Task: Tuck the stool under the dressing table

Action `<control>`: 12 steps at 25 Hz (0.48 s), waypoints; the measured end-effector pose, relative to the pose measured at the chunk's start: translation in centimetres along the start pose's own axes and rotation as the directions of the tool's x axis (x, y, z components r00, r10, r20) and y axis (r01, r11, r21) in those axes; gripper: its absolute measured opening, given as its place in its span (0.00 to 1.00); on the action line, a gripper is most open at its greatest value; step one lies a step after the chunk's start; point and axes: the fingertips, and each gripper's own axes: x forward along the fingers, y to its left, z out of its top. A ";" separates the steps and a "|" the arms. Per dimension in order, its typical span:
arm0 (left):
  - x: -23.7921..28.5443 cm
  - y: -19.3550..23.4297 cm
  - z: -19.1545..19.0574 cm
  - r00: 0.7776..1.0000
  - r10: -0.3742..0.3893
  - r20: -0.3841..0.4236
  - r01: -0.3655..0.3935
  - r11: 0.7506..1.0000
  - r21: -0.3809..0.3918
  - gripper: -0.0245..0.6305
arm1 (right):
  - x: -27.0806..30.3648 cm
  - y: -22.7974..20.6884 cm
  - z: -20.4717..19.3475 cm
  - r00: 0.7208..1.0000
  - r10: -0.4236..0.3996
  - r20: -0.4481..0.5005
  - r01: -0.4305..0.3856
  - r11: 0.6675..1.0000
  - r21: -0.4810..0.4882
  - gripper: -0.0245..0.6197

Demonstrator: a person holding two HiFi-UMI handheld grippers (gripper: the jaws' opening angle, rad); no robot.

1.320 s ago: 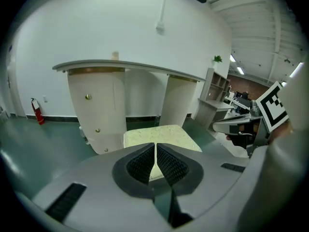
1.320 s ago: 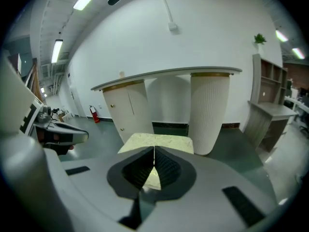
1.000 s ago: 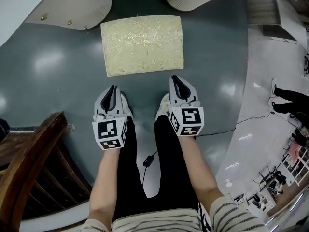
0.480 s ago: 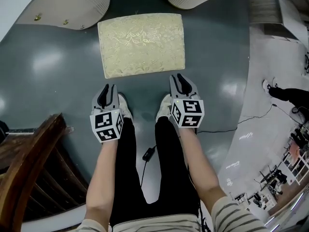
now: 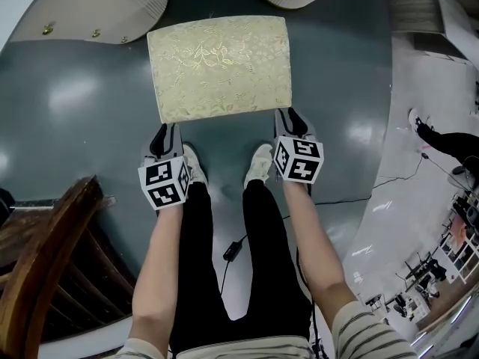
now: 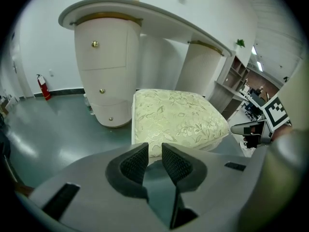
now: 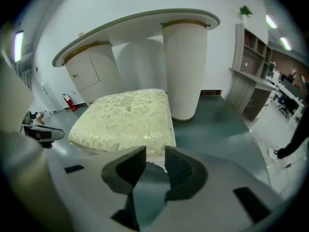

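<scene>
In front of the white curved dressing table (image 6: 145, 21), the cream brocade-topped stool (image 5: 219, 67) stood untucked on the grey floor (image 5: 82, 118). The left gripper (image 5: 165, 136) was spread, empty. The right gripper (image 5: 293, 120) had just been opening its jaws, nothing between them. Both seemed to be approaching; next they would need to take the stool's near edge.

left tongs (image 5: 165, 132) parted, right tongs (image 5: 293, 117) just opening, empty, both angled steeply down side by side

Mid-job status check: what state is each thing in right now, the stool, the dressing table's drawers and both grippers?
stool: upright, in front of the dressing table, not yet under it, not gripped.
drawers: shut.
left gripper: open, pads off the stool.
right gripper: open, jaws have just been opening, nothing clamped.
</scene>
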 end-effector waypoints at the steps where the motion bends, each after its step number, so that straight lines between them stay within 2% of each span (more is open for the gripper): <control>1: 0.3 0.0 0.0 1.000 -0.001 -0.002 0.001 1.000 -0.003 0.15 | 0.3 -0.2 0.0 1.000 -0.002 0.000 0.002 1.000 0.002 0.22; 12: 2.9 0.2 -0.8 0.997 0.000 -0.072 -0.004 0.999 -0.050 0.15 | 2.0 -0.5 -0.1 0.999 0.031 -0.023 -0.031 0.999 -0.007 0.23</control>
